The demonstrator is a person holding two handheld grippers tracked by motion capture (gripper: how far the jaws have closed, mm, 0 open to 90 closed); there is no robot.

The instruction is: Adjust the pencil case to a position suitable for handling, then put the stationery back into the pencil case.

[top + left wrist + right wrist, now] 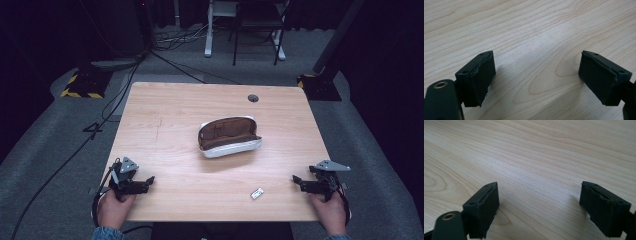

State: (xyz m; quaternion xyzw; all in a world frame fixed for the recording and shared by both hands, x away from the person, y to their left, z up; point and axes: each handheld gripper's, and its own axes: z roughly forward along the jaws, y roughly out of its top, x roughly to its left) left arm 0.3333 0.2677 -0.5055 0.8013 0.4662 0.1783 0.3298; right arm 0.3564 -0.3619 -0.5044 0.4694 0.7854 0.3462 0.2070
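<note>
Open white pouch with brown lining (229,136) lies at centre of light wooden table (165,125), mouth gaping upward. Small white rectangular tag (257,193) rests flat near front edge, closer to my right claw (296,180) than to pouch. My right claw low over table at right front corner, jaws spread wide, nothing between them. My left claw (149,181) at left front corner, likewise wide apart, empty. Both well apart from pouch.

Bare bench (165,150) lies open between both tongs; only the open pouch (229,136) mid-bench and a small packet (257,193) interrupt it.
</note>
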